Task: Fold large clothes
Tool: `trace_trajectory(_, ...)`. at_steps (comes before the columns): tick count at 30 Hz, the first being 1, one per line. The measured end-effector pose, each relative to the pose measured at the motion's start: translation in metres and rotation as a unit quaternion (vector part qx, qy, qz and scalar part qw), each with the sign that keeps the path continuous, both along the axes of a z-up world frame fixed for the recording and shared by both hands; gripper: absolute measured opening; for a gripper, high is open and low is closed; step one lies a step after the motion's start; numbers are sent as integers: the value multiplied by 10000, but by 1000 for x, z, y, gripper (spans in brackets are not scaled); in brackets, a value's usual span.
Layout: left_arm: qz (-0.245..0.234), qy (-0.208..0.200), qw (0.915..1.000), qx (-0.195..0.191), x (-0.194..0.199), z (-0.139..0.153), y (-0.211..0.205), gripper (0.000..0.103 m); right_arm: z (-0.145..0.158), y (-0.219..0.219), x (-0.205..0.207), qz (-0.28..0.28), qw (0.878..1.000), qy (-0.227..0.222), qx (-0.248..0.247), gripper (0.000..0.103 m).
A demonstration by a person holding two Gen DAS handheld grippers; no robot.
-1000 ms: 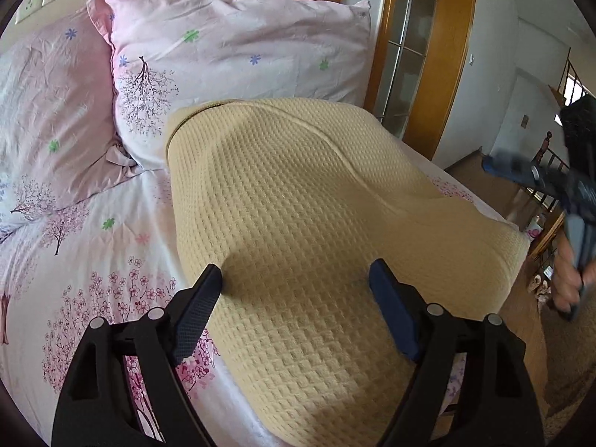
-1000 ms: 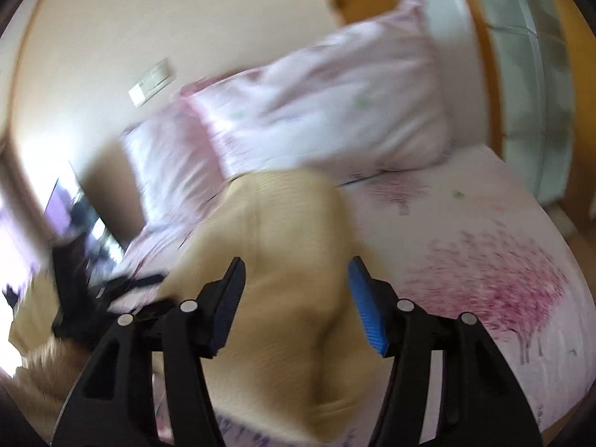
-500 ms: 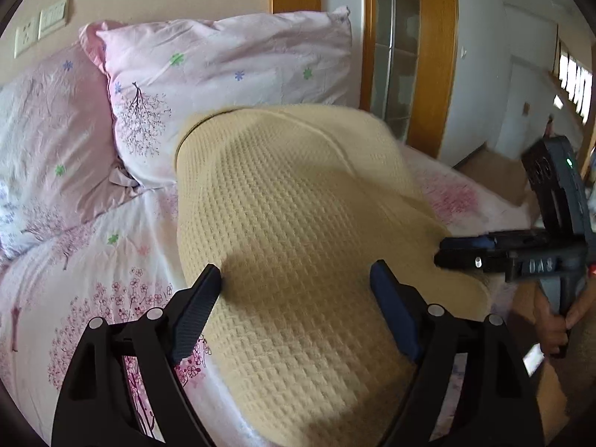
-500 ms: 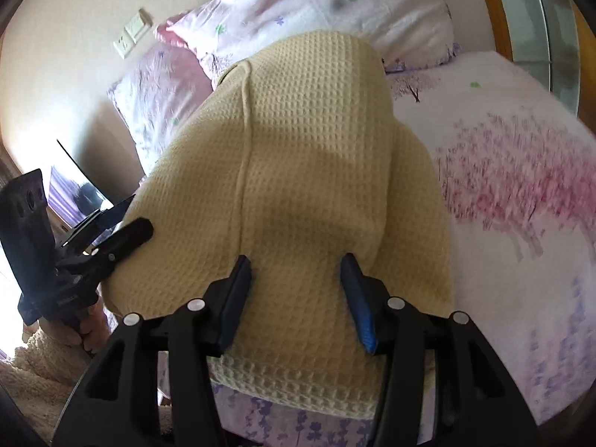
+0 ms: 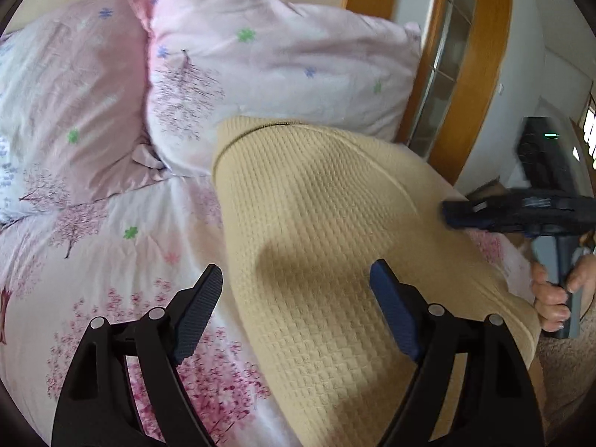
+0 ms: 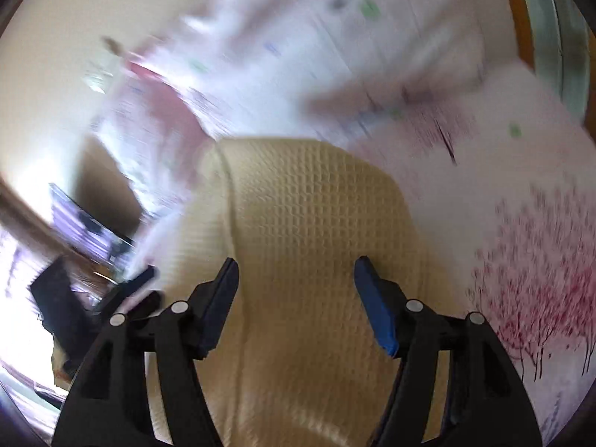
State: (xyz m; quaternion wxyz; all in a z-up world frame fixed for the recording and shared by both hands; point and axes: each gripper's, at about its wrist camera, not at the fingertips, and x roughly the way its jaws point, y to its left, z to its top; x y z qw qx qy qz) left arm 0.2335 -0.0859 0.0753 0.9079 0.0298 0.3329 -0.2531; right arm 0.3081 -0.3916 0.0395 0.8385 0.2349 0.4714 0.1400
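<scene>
While the yellow garment (image 5: 316,260) lay folded lengthwise on the bed (image 5: 111,260), both claws, left (image 5: 294,313) and right (image 6: 296,298), hung wide above it; each needed a near corner, pinched through every layer.

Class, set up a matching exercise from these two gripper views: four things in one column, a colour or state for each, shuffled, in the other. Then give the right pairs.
Column one:
1. garment
2. pillow
3. left gripper
4. bed sheet

Column two:
A. open, holding nothing
B. white with pink blossom trees
C. beige, waffle weave, lying on the bed
D. pale pink, propped at the head of the bed

Pairs: 1-C, 2-D, 3-A, 4-B
</scene>
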Motion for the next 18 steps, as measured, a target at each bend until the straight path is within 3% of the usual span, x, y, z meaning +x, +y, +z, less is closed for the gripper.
trace_trajectory(3, -80, -24, 9998, 202, 0, -8, -18, 83, -22, -4, 2, -165, 9997, 156, -48, 58)
trace_trajectory(6, -15, -89, 9998, 176, -5, -2, -17, 82, -4, -5, -18, -217, 9996, -171, -99, 58)
trace_trajectory(9, -35, -75, 9999, 65, -17, 5, -2, 82, 20, -6, -55, -5, 9978, -634, 194, 67)
trace_trajectory(13, -134, -122, 9996, 205, -33, 5, 3, 82, 29, -2, -95, 358, 9952, -846, 344, 69)
trace_trajectory(15, -196, -136, 9994, 257, -38, 1, -1, 82, 23, 5, -110, 445, 9952, -845, 192, 71)
trace_trajectory(18, -269, -31, 9995, 165, -37, -8, -7, 83, -8, 16, -102, 456, 9983, -360, -86, 71)
